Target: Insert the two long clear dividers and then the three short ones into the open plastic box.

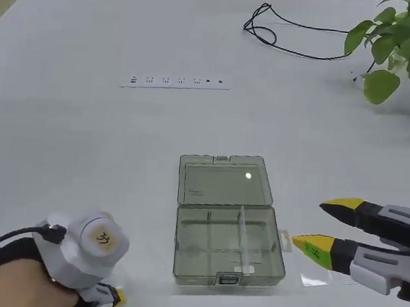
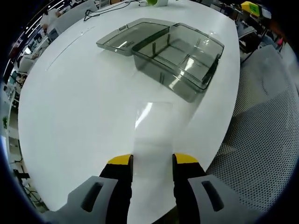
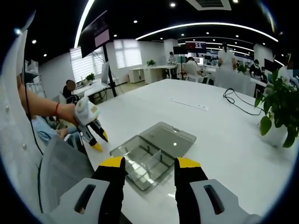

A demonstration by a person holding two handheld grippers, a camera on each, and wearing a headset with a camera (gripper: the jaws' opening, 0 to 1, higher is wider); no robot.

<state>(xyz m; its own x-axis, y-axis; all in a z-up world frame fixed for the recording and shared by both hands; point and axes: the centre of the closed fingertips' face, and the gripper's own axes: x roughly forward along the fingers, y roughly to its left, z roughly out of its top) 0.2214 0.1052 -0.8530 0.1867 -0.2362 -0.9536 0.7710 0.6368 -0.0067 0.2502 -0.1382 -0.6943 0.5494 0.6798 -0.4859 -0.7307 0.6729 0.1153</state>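
The open clear plastic box [image 1: 229, 245] sits on the white table with its lid [image 1: 224, 180] folded back. A clear divider [image 1: 241, 232] stands upright inside it. In the left gripper view my left gripper [image 2: 153, 160] hovers near the table's edge. A flat clear divider [image 2: 153, 123] spans its jaws edge to edge and points toward the box [image 2: 180, 58]. In the head view the left gripper [image 1: 112, 298] is at the bottom left. My right gripper [image 1: 326, 225] stands open and empty just right of the box, and from its own view [image 3: 149, 163] it looks down at the box [image 3: 142, 161].
Small clear pieces [image 1: 314, 280] lie on the table right of the box, under the right gripper. A white power strip [image 1: 175, 81] and a black cable [image 1: 287, 35] lie farther back. A potted plant [image 1: 401, 41] stands at the back right. A mesh chair [image 2: 261, 116] is beside the table edge.
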